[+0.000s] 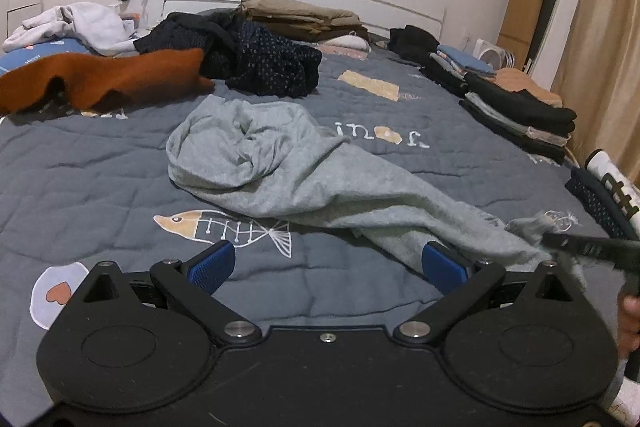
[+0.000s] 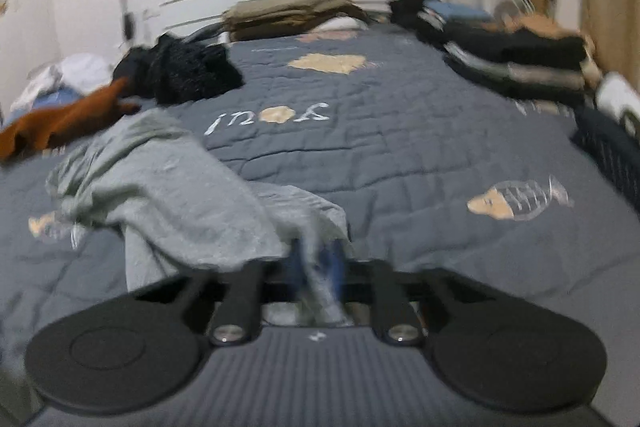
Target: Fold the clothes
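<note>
The right gripper (image 2: 318, 261) has its blue pads pressed together on a pinch of the grey garment (image 2: 176, 195), whose cloth runs up and away from the grip toward ten o'clock in the blurred right wrist view. The left gripper (image 1: 328, 265) stands wide open with nothing between its pads, low over the quilted bedspread (image 1: 100, 167); its right pad lies just beside the garment's near edge but does not press on it. Seen from the left wrist, the grey garment (image 1: 280, 171) is a long crumpled strip, its bunched end at about eleven o'clock and its thin end trailing toward three o'clock, where the other gripper's dark finger meets it. So the long axis runs slantwise across the left gripper's front, and the free cloth nearest that gripper lies at about one o'clock, just ahead. The likely next move is for the left gripper to take that edge so both can spread the garment flat.
</note>
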